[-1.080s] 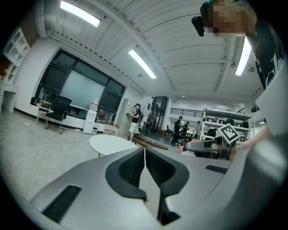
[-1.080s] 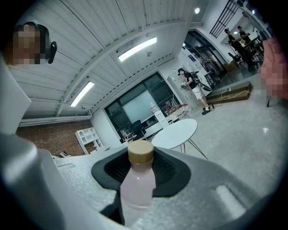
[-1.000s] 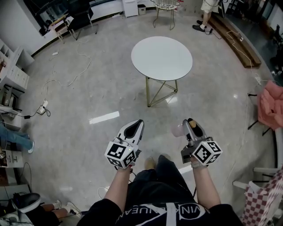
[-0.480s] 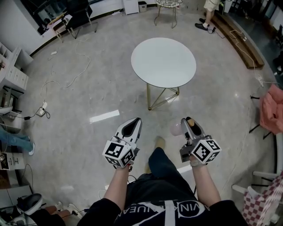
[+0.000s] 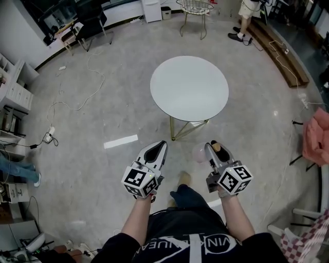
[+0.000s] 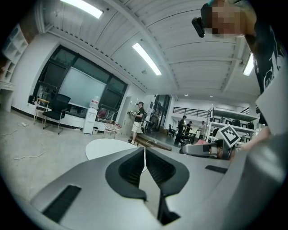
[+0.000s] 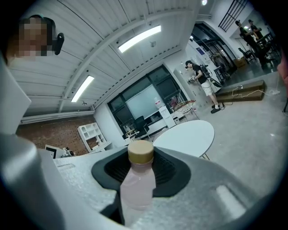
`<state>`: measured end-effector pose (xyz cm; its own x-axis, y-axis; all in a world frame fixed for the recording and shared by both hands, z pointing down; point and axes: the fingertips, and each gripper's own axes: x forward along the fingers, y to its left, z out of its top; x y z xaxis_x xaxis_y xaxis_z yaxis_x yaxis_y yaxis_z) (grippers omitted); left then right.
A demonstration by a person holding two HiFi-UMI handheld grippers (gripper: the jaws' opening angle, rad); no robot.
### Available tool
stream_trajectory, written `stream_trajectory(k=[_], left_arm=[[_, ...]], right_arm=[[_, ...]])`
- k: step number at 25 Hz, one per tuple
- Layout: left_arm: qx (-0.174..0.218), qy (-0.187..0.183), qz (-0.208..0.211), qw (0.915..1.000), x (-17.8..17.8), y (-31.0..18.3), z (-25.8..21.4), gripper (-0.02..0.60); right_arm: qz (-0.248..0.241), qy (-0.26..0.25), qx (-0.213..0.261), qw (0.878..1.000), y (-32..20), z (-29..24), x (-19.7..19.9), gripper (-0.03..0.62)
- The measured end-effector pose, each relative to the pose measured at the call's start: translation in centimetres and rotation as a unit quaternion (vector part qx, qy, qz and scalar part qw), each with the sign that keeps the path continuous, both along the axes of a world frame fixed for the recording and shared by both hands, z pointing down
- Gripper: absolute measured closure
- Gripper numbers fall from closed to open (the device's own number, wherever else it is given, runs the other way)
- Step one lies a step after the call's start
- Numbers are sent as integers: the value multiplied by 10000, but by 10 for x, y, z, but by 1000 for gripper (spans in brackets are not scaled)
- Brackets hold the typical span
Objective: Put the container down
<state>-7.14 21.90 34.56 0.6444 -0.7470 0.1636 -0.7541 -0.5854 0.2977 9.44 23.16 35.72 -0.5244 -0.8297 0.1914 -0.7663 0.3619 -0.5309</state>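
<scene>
My right gripper is shut on a small pale pink bottle with a tan cap; the bottle stands between the black pads. In the head view the bottle shows pink just left of the jaws, held above the floor in front of the person's legs. My left gripper is shut with nothing in it, its black pads meeting along a thin line. A round white table on gold wire legs stands ahead of both grippers, seen too in the right gripper view and the left gripper view.
Grey polished floor all round. Cables trail at the left by white shelves. A wire chair and a standing person are beyond the table. A pink cloth on a stand is at the right, a checked cloth lower right.
The person has stepped forward: the table sits lower and closer in the head view. Both grippers keep their pose, the right one still holding the bottle.
</scene>
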Motion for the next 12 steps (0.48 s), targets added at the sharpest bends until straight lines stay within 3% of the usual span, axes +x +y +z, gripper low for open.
stream_trajectory(k=[12], left_arm=[[-91, -89, -93, 9999, 9, -62, 4, 566]], right_arm=[[-94, -7, -109, 9999, -61, 9, 12, 462]])
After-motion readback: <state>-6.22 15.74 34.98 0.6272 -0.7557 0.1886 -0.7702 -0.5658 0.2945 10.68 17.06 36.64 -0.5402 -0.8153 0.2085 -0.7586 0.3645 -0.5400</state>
